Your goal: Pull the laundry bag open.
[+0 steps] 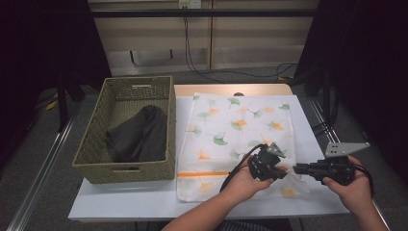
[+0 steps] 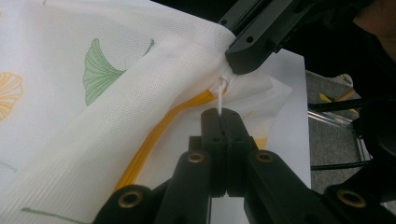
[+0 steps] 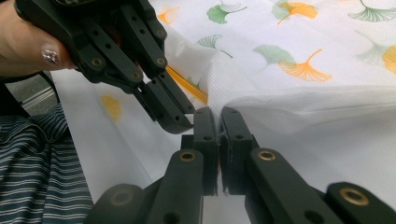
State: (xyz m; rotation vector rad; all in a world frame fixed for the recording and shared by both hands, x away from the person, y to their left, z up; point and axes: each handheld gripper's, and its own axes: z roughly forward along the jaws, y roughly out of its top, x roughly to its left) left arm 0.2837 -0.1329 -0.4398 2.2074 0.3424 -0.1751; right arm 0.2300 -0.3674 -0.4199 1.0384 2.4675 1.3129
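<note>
A white mesh cloth (image 1: 231,130) printed with green and orange ginkgo leaves lies flat on the table, with an orange stripe (image 2: 154,135) along its near edge. Both grippers meet at its near right corner, which is lifted and bunched. My left gripper (image 1: 285,174) is shut on a small white tab (image 2: 218,95), like a zip pull, at the cloth's seam. My right gripper (image 3: 217,114) is shut on the cloth's (image 3: 303,107) folded edge right beside it. In the left gripper view, the right gripper's tips (image 2: 236,60) sit just behind the tab.
A woven green basket (image 1: 96,144) stands at the left of the white table (image 1: 144,197), with a dark cloth (image 1: 139,134) inside. The table's right edge is close to the grippers. Cables run across the floor beyond the table.
</note>
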